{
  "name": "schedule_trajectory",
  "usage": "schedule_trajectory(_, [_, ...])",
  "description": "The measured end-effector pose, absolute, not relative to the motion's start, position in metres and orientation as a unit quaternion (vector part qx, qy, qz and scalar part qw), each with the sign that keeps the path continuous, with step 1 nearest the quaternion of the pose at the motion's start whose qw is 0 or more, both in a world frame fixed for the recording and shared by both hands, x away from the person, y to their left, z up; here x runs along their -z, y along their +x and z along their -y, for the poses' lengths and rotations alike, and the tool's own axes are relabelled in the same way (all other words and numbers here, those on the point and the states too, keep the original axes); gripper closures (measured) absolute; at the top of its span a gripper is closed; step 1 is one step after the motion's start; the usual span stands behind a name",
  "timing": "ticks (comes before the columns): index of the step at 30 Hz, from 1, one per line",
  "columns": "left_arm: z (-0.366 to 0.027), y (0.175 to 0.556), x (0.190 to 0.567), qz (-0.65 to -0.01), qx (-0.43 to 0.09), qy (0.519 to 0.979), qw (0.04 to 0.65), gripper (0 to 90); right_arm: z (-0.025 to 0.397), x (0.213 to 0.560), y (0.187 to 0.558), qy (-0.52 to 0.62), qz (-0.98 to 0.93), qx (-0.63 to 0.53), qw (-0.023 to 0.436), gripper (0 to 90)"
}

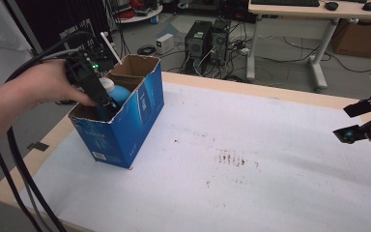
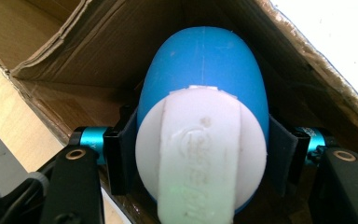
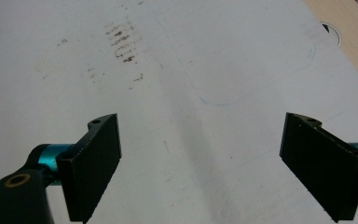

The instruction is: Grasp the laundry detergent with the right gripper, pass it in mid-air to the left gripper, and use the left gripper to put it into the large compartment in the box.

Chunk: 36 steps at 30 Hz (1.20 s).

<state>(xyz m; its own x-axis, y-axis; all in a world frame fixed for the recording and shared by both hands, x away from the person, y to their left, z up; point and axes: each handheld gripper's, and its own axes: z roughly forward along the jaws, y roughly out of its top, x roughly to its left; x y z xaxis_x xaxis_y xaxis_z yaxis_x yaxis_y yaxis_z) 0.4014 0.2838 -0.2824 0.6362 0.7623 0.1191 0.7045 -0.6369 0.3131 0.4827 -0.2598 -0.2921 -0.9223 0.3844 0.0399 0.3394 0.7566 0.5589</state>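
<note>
An open blue cardboard box (image 1: pixel 125 121) stands at the table's left side. Inside it is a blue bottle with a white cap (image 1: pixel 117 92). My left gripper (image 1: pixel 107 102) reaches down into the box, held by a person's hand (image 1: pixel 43 84). In the left gripper view the jaws press both sides of the blue bottle (image 2: pixel 205 70), just behind its white cap (image 2: pixel 200 149), so my left gripper (image 2: pixel 200 158) is shut on it within the brown box walls (image 2: pixel 74 51). My right gripper (image 1: pixel 355 121) hovers at the table's right edge, and my right gripper (image 3: pixel 200 168) stands open with nothing between its fingers.
A white sheet (image 1: pixel 232 159) with dark smudges (image 1: pixel 229 158) covers the wooden table (image 1: pixel 270 92). A white stick (image 1: pixel 111 47) pokes up behind the box. Computer towers (image 1: pixel 207 38) and a desk (image 1: pixel 319 12) stand on the floor beyond. Black cables (image 1: pixel 19 169) trail at the left.
</note>
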Motion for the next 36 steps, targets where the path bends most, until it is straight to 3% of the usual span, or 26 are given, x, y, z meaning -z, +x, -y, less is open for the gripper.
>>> schedule_trajectory(36, [-0.2843,0.4049,0.2816,-0.404,-0.112,0.901,0.108,37.8,0.2612,0.2954,0.4811,0.195,-0.936,-0.292,0.036,11.8])
